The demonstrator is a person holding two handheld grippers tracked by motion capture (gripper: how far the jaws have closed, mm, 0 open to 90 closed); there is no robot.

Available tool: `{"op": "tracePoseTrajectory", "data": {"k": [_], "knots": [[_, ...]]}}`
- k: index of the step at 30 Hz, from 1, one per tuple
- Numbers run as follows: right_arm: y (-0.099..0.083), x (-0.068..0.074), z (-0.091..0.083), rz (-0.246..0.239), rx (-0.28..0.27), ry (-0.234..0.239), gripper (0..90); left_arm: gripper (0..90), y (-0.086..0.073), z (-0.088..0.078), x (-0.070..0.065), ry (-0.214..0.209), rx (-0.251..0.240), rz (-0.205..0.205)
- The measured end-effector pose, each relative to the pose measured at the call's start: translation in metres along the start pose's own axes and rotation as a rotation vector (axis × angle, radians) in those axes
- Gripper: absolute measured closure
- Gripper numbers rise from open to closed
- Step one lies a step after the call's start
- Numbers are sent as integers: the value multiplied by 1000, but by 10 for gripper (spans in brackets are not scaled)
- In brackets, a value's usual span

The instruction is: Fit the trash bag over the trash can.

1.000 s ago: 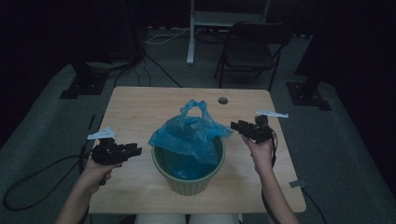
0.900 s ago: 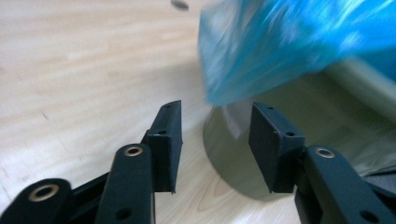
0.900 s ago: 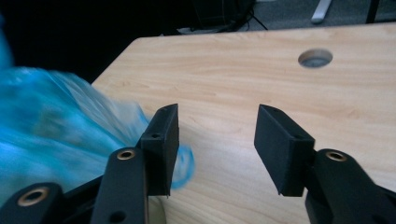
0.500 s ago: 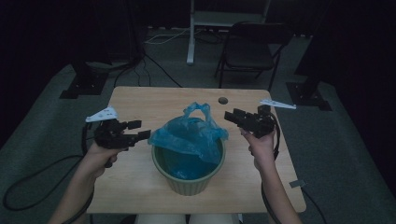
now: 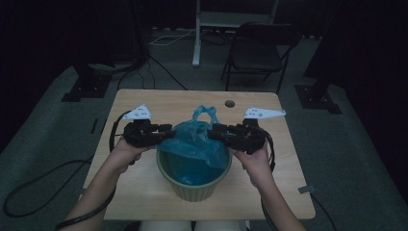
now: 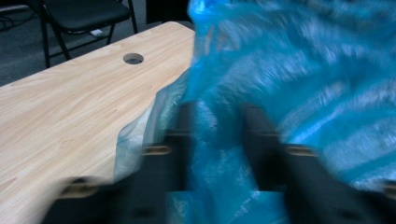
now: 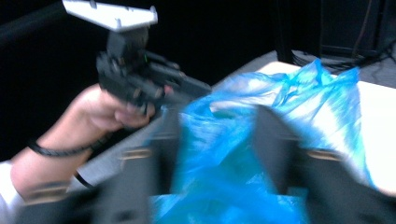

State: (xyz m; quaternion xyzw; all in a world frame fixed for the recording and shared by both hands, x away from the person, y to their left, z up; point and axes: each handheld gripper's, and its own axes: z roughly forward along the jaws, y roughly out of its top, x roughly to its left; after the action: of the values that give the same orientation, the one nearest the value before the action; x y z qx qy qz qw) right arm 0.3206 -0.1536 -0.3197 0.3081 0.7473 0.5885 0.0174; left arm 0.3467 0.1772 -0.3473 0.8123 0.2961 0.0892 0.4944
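table (image 5: 144,192): light wood, round hole (image 5: 230,103) near far edge | chair (image 5: 255,53): dark folding, beyond table | floor: grey, cables (image 5: 163,41) trailing

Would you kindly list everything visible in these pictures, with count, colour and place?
Crinkled blue plastic bag: one, blue, lining the bucket, top bunched between both hand-held grippers.
Ribbed green plastic bucket: one, pale green, table's near middle.
Light wooden table: one, tan, round hole near far edge.
Black folding chair: one, behind the table.
Left hand-held gripper: black, bag film between its jaws.
Right hand-held gripper: black, bag film between its jaws.
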Motion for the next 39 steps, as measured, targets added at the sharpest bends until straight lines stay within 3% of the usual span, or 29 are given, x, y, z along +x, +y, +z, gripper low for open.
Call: {"op": "tracePoseTrajectory", "data": {"k": [1, 3, 4, 6, 7, 9, 10, 14, 16, 20, 23, 27, 29, 30, 31, 32, 33, 35, 39], "knots": [[-5, 4, 2, -26, 27, 0, 824, 892, 0, -1, -2, -11, -8, 3], [-7, 6, 1, -36, 32, 0, 858, 900, -2, -6, -7, -12, -8, 24], [-15, 15, -4, -71, 28, -15, 900, 900, -3, -9, -11, -16, -10, 34], [-18, 18, -6, -78, 23, -18, 900, 900, -6, -15, -17, -11, -8, 45], [-26, 26, -13, -89, 13, -18, 900, 900, -9, -19, -21, -11, -12, 55], [-26, 26, -13, -89, 13, -18, 900, 900, -11, -22, -24, -14, -19, 59], [-39, 38, -22, -107, 2, -15, 900, 900, -16, -31, -32, -16, -28, 71], [-59, 52, -30, -132, 17, -27, 900, 900, -28, -51, -50, -21, -56, 90], [-71, 56, -34, -120, 15, -25, 900, 900, -36, -57, -55, -49, -71, 92], [-90, 59, -40, -84, 7, -7, 900, 900, -52, -63, -64, -61, -74, 94], [-112, 58, -35, -49, 35, 10, 900, 900, -72, -60, -71, -74, -54, 77], [-122, 55, -29, -17, 61, 36, 900, 900, -81, -59, -71, -75, -53, 59], [-138, 50, -20, 12, 93, 40, 900, 900, -95, -57, -70, -92, -43, 43], [-141, 49, -18, 6, 102, 14, 900, 900, -99, -56, -70, -78, -40, 38], [-145, 48, -15, 5, 115, -4, 900, 900, -104, -53, -68, -90, -36, 19], [-149, 45, -12, 11, 129, -7, 900, 900, -109, -49, -67, -98, -23, 9], [-152, 43, -9, 20, 140, -15, 900, 900, -113, -44, -67, -79, -7, -2], [-159, 38, -3, 24, 163, -35, 900, 900, -123, -34, -64, -97, 17, -23], [-174, 26, 6, 46, 192, -79, 900, 900, -138, -12, -56, -58, 64, -72]]}}
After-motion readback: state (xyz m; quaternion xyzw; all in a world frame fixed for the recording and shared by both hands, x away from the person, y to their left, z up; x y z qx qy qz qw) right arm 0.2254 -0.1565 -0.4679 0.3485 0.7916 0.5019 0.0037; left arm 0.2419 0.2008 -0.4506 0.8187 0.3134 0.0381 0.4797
